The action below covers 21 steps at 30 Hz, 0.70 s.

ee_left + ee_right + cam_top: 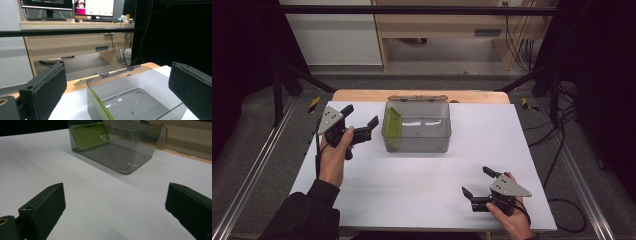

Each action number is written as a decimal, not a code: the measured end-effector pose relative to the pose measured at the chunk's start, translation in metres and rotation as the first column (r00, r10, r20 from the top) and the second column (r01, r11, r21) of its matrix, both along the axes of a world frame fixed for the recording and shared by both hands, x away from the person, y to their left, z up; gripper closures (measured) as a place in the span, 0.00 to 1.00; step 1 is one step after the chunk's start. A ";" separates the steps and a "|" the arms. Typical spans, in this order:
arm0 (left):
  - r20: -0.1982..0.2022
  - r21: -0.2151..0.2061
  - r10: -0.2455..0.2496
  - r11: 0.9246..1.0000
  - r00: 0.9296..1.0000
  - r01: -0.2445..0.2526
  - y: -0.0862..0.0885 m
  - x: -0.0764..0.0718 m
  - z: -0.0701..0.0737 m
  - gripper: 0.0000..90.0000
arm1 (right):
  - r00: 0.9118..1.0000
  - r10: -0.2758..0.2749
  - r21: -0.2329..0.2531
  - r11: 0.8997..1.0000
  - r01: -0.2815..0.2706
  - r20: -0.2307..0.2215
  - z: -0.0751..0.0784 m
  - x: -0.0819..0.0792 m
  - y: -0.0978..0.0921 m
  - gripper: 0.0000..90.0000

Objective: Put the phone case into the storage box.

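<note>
A green phone case (391, 125) leans inside the clear plastic box (432, 142) on the white surface (412, 185). Both jaws stand apart, empty: left hand-held gripper (360, 121) beside the box, right hand-held gripper (475, 181) well away. Likely next: reaching in for the case.

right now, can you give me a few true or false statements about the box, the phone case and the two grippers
1. The green phone case leans against a wall inside the clear smoky plastic box. True.
2. The box's lid is closed. False: it is hinged open behind the box.
3. The left gripper is shut on the phone case. False: it is open, beside the box, holding nothing.
4. The right gripper is open above the white table. True.
5. The box sits at the table's near edge. False: it sits toward the far side.
</note>
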<state>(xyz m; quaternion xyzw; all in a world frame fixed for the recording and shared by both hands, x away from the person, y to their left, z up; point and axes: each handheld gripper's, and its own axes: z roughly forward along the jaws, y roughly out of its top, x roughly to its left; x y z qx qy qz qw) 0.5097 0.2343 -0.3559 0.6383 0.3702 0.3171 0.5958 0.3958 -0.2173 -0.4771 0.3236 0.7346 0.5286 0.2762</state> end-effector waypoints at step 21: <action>-0.001 -0.006 0.003 1.000 1.000 -0.003 0.027 -0.015 -0.007 0.02 | 1.000 0.002 0.003 1.000 -0.002 -0.002 0.000 0.000 0.000 0.03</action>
